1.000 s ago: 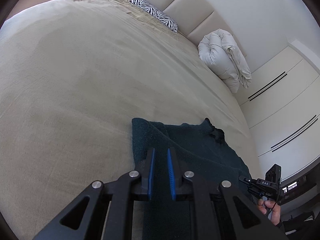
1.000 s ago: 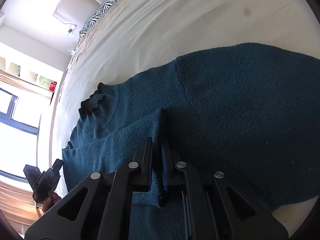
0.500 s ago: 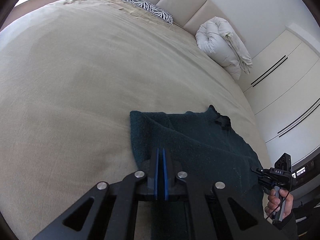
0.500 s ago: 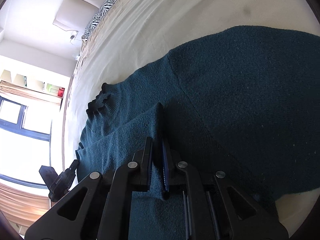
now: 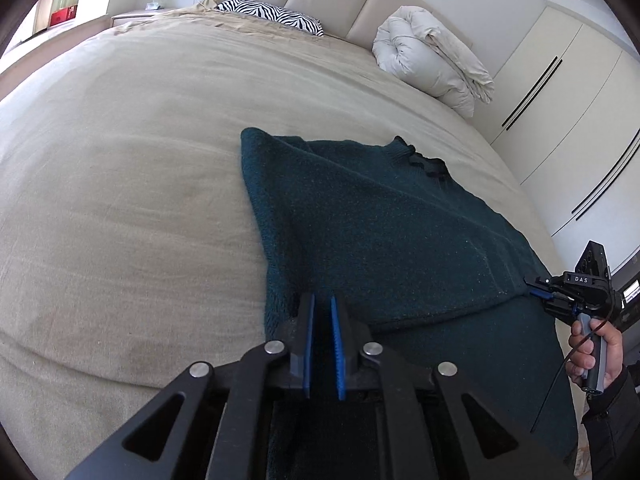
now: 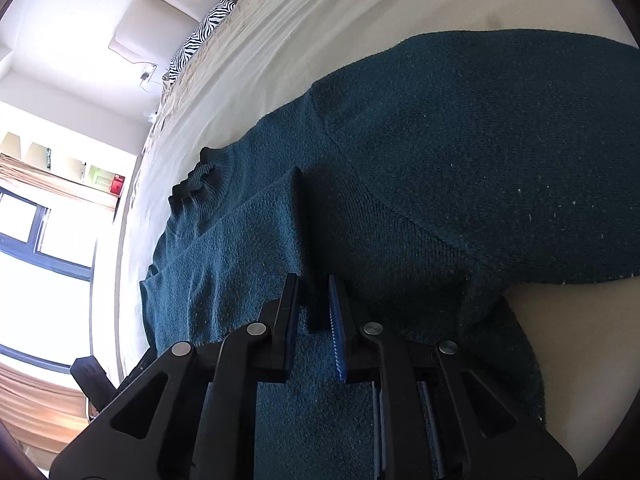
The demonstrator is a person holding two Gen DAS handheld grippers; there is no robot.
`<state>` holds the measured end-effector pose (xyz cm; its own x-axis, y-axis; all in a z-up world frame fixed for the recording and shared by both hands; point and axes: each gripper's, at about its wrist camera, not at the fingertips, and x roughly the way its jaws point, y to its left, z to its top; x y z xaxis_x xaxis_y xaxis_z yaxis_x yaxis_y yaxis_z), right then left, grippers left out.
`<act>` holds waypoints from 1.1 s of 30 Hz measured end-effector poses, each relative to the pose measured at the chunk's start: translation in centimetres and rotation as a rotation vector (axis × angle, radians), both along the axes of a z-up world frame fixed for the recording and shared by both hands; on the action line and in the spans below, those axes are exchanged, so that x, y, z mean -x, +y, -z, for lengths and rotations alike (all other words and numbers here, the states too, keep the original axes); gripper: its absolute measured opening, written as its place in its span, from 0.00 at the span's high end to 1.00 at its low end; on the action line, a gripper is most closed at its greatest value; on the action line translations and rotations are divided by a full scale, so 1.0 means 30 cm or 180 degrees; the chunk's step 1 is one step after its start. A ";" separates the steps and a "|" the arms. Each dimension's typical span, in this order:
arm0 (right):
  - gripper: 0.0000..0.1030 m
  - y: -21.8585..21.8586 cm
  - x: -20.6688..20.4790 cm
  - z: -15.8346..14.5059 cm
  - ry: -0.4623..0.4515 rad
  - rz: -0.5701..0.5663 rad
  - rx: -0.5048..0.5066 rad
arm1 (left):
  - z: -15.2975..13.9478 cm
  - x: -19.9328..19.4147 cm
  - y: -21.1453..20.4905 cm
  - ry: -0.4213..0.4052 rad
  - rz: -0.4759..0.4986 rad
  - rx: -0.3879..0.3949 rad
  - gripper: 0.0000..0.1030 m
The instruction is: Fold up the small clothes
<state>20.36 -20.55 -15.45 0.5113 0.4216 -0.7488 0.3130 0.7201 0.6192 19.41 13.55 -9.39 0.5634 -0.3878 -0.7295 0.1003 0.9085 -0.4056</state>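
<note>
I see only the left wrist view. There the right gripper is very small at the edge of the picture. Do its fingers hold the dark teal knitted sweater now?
Observer: No. The right gripper has just been opening. Its fingers stand apart, and the folded edge of the dark teal knitted sweater shows in the gap, not pressed.
Operator: Is the sleeve on that side folded in already?
Observer: Not yet. That sleeve lies spread flat on the beige bed cover.
</note>
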 end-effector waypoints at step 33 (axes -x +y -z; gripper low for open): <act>0.75 -1.110 0.799 0.053 -0.0647 0.2838 -0.0811 | -0.083 0.207 -0.341 0.0276 0.0129 0.1146 0.38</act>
<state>-3.59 -53.85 -17.05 0.8342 -0.0485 -0.5494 0.5513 0.1033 0.8279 13.20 3.32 -6.90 0.4844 -0.6491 -0.5866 0.0843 0.7020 -0.7072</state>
